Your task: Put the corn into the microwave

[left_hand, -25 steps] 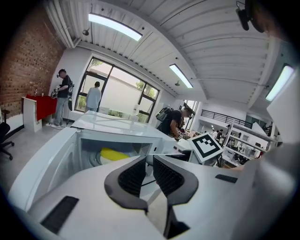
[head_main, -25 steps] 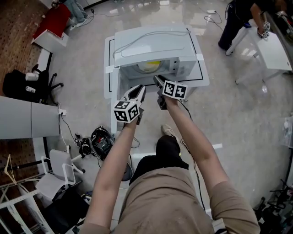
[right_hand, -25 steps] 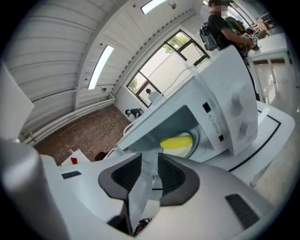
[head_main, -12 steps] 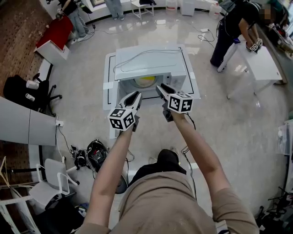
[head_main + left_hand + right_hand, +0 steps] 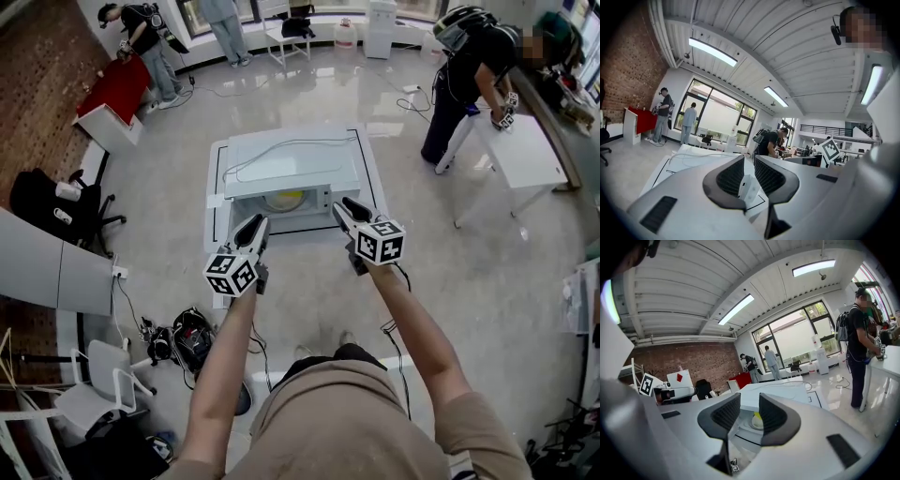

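while both grippers hang in the air, the big room frames everything: a glossy pale floor (image 5: 469,281), a brick wall (image 5: 693,362) toward 9 o'clock, and tall windows (image 5: 797,333) at 12 o'clock. two people (image 5: 225,23) stand by a red table (image 5: 117,89) at 11 o'clock, and another person (image 5: 469,80) bends over a white desk (image 5: 525,155) at 2 o'clock. dead centre stands the white table (image 5: 214,187) with a black line round its edge, and on it sits the microwave (image 5: 291,164), a cable lying across its top. the corn (image 5: 284,200) rests on a plate (image 5: 754,423) inside the open front, at 12 o'clock from the two grippers. the left gripper (image 5: 251,228) is at 7 o'clock of that opening, its jaws a narrow gap apart and nothing in them. the right gripper (image 5: 352,211) is at 5 o'clock, its jaws just been opening, parted and empty, clear of the microwave.
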The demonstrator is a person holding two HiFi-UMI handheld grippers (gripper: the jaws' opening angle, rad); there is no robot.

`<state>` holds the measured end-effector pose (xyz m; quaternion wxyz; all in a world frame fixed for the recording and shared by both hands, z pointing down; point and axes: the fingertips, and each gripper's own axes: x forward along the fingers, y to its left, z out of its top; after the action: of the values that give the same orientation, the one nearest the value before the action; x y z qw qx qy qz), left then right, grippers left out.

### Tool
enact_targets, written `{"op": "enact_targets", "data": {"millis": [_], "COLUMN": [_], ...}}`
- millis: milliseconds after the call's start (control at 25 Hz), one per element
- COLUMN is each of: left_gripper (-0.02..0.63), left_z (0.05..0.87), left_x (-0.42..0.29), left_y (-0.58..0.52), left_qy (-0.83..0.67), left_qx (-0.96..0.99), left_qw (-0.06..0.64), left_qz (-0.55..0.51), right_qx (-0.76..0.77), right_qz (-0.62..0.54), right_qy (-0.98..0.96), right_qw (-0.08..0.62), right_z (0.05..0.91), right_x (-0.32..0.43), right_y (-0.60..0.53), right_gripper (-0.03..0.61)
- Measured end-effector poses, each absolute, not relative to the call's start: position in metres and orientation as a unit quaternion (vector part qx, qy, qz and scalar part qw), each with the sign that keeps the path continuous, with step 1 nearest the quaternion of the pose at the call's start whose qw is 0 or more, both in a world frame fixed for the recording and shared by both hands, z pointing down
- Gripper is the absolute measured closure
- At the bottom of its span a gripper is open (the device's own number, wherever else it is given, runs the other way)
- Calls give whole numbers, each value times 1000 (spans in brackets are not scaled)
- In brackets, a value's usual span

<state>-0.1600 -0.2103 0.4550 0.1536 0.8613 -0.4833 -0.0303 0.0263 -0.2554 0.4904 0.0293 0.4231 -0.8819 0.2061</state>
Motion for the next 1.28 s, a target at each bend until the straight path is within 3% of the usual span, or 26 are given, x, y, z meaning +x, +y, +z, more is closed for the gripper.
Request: {"op": "enact_targets", "data": {"millis": [280, 560, 1280], "left_gripper": [555, 555, 555], "left_z": [472, 513, 529], "left_x": [-179, -191, -187], "left_y": [-199, -185, -175], "left_qy": [-517, -543, -546], "left_qx": [838, 817, 814], "left_qw": [167, 190, 197], "left_qz": [-44, -21, -9], "right_qx": [445, 467, 480], "right_qz": [135, 133, 96], "right_qy": [-883, -870, -863], "right_qw": [59, 85, 127], "right_z": [492, 531, 557], "right_x": [64, 88, 86], "right_y": [-251, -239, -230], "right_gripper": [469, 469, 480]}}
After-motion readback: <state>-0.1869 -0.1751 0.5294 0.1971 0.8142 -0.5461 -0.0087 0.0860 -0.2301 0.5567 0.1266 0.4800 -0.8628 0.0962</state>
